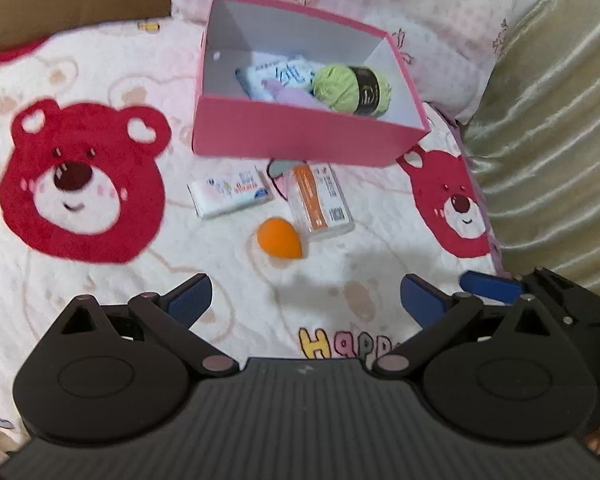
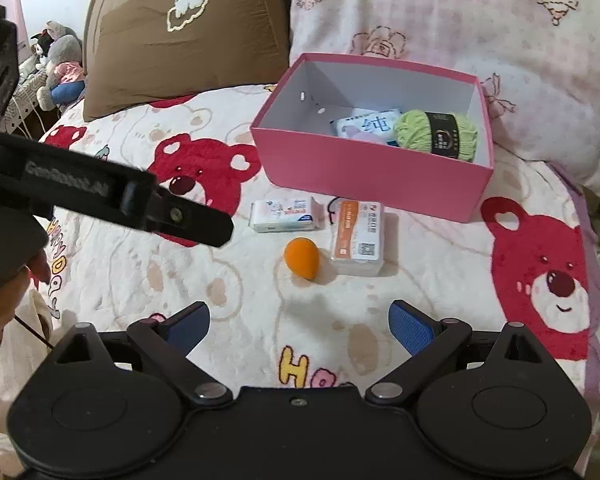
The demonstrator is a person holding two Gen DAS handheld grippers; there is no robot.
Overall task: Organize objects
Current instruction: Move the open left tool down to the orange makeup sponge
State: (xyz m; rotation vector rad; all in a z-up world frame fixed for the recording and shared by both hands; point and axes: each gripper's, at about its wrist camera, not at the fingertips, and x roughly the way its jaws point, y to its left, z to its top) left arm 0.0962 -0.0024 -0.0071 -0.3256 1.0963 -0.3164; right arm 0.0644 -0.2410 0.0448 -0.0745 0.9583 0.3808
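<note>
Both grippers hang above the bed, aimed forward and slightly downward at the little cluster of things on the bear-print blanket. The left gripper has its blue-padded fingers spread wide with nothing between them, and the right gripper is spread just as wide and equally empty. They sit side by side: from the left wrist view a blue finger of the right one pokes in at the right edge, and from the right wrist view the left one's black body crosses the left side, with part of the person's hand below it.

Ahead of both lies an orange egg-shaped sponge on the blanket, closest to the fingers. Just beside it, to the right, is a clear plastic pack with an orange label, lying flat. To the left of that pack rests a small white tissue packet. None of the three is touched by either gripper.

Beyond them stands an open pink box, near the pillows. Inside it lie a green ball of yarn with a black band, a white packet and something pale purple that is mostly hidden. A brown cushion leans behind the box to the left.
</note>
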